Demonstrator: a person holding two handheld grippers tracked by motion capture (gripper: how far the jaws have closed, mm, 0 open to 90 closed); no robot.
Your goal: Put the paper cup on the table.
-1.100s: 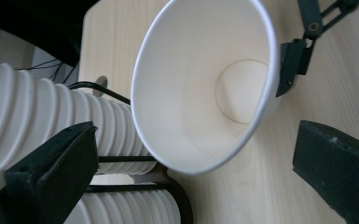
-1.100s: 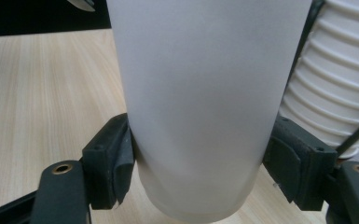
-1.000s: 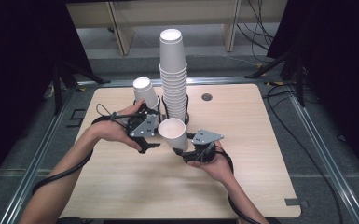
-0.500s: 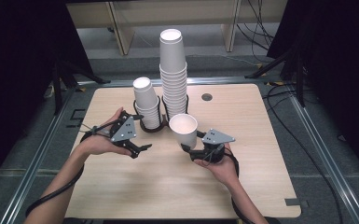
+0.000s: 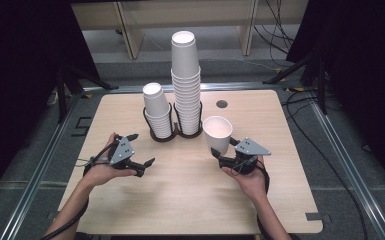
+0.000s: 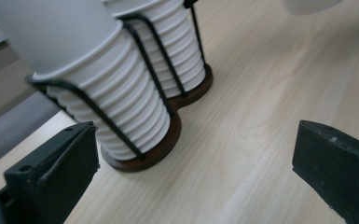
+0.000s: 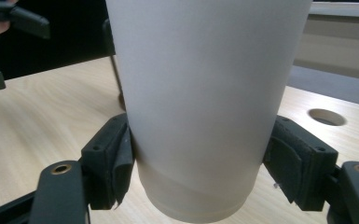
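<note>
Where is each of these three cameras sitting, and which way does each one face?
High view: above the person's side, facing forward and down on the table; both forearms, left gripper, right gripper show.
Left gripper view: rides that gripper, facing the cup stacks; its open jaws show.
Right gripper view: faces the held cup; its jaws clamp it.
Shared: that cup, also in the high view.

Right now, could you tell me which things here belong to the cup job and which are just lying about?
In the job:
- paper cup, clamped in right gripper
- short stack
- tall stack
- cup holder
- left gripper, open

Lying about:
- floor cables
- table hole
</note>
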